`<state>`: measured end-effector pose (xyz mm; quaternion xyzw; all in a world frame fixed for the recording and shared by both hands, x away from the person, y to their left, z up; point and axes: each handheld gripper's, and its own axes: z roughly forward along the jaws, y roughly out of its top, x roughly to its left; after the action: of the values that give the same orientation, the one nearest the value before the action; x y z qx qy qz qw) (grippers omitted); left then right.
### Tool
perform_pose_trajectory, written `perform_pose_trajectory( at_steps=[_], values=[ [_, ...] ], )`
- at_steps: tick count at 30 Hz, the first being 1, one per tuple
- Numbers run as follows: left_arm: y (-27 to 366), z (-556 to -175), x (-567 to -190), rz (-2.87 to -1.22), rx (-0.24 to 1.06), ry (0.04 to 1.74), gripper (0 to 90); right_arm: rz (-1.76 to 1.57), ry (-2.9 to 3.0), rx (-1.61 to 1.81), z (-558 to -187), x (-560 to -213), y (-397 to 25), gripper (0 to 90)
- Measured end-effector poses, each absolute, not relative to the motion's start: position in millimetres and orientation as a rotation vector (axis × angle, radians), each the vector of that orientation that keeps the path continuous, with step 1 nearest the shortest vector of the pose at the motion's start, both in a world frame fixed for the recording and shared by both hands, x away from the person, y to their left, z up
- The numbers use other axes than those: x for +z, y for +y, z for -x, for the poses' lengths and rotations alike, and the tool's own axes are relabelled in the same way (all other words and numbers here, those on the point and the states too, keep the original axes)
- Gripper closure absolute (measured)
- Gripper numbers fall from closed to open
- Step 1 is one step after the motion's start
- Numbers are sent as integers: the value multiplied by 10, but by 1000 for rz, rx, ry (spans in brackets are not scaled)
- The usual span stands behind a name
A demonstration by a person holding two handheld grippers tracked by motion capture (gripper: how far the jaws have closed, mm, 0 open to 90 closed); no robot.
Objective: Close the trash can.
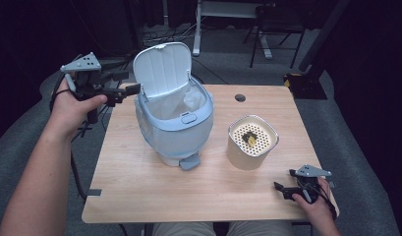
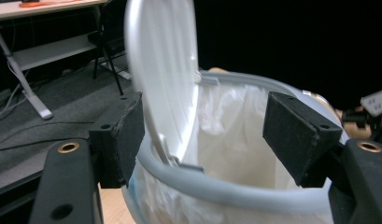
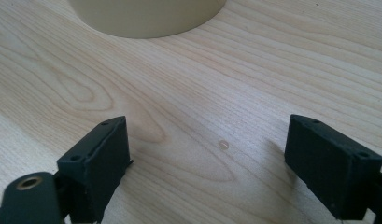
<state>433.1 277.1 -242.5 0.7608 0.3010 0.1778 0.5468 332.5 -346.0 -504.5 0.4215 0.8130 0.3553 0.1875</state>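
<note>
Item one, my left gripper (image 1: 132, 89): held up at the left rear of the table (image 1: 139, 187), jaws spread wide and gripping nothing, aimed across the rim of the bin. In the left gripper view the raised lid (image 2: 163, 70) stands between my two pads, closer to the left pad (image 2: 121, 135), though I cannot tell whether it touches; the grey rim (image 2: 216, 186) curves below them. Item two, pedal bin (image 1: 175, 120): pale blue, left of table centre, lid (image 1: 162, 69) tipped back and standing open, white liner bag (image 1: 181, 103) showing inside, foot pedal (image 1: 189, 161) facing me. I judge the opening step as done; the bin looks ready to receive. Item three, cream container (image 1: 251, 142): right of the bin and apart from it, upright, perforated top, something dark and yellowish at its centre that I cannot identify. It appears untouched, so the emptying of it into the bin would be what is left, if that is the work. Item four, my right gripper (image 1: 285, 189): low at the near right corner, jaws released and apart, nothing between them. In the right gripper view bare wood lies between the pads, and the container's base (image 3: 146, 16) sits ahead of them, near but not in contact.
</note>
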Motion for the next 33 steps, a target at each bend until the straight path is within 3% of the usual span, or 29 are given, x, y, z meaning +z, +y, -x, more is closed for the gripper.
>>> perform_pose_trajectory(
  at_steps=[11,15,18,24,33],
  values=[
    [2621,-4645,-2409,-1800,408,733,296,-1186,2289,999,-3326,-5044,-3459,141],
    [2535,-4677,-2380,-1783,377,693,334,-1187,2289,999,-3329,-5044,-3456,141],
    [2490,-4663,-2376,-1786,370,681,301,-1187,2290,999,-3330,-5043,-3456,141],
    [2502,-4561,-2378,-1788,295,622,387,-1184,2291,996,-3332,-5043,-3455,141],
    [2273,-4291,-2439,-1881,255,516,313,-1185,2291,998,-3336,-5044,-3452,141]
  ],
)
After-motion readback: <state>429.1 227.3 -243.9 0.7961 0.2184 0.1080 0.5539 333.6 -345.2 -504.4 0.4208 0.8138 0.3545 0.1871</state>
